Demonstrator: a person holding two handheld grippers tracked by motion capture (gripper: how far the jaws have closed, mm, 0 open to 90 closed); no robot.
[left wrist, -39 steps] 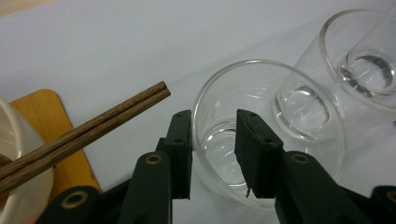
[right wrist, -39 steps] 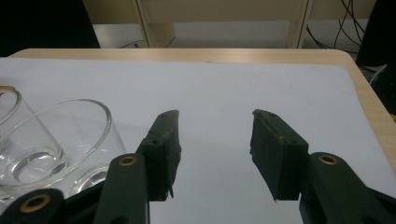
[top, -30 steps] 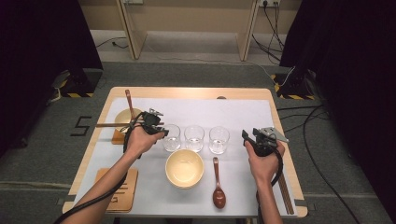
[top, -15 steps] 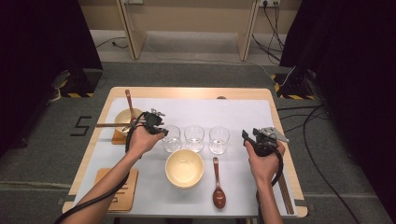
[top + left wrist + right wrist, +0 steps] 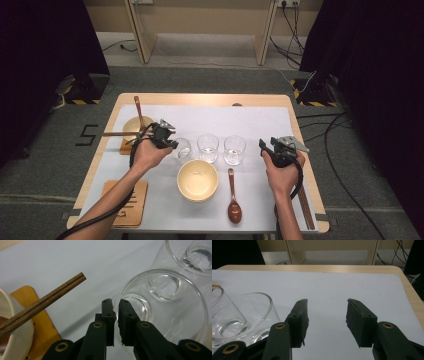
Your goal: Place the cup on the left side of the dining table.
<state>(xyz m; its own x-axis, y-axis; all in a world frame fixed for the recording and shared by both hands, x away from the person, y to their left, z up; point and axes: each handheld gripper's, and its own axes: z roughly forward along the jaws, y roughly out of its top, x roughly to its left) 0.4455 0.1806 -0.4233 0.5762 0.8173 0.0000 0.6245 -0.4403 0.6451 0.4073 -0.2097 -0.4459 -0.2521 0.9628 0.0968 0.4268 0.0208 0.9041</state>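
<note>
- On the white table cover (image 5: 310,200), three clear glasses stand in a row; the left gripper (image 5: 170,143) is at the leftmost glass (image 5: 182,148).
- Its jaws have just been closing and now pinch that glass's near rim wall, one jaw inside and one outside, as the left gripper view (image 5: 115,305) shows.
- Left of it, chopsticks (image 5: 40,306) lie across a cream bowl (image 5: 12,340) on a wooden coaster (image 5: 41,327).
- Right of the row, the right gripper (image 5: 272,148) hovers with jaws wide apart and nothing between them (image 5: 327,315), just beside the rightmost glass (image 5: 234,149).
- Near the person lie a yellow bowl (image 5: 197,180) and a brown spoon (image 5: 233,197).
</note>
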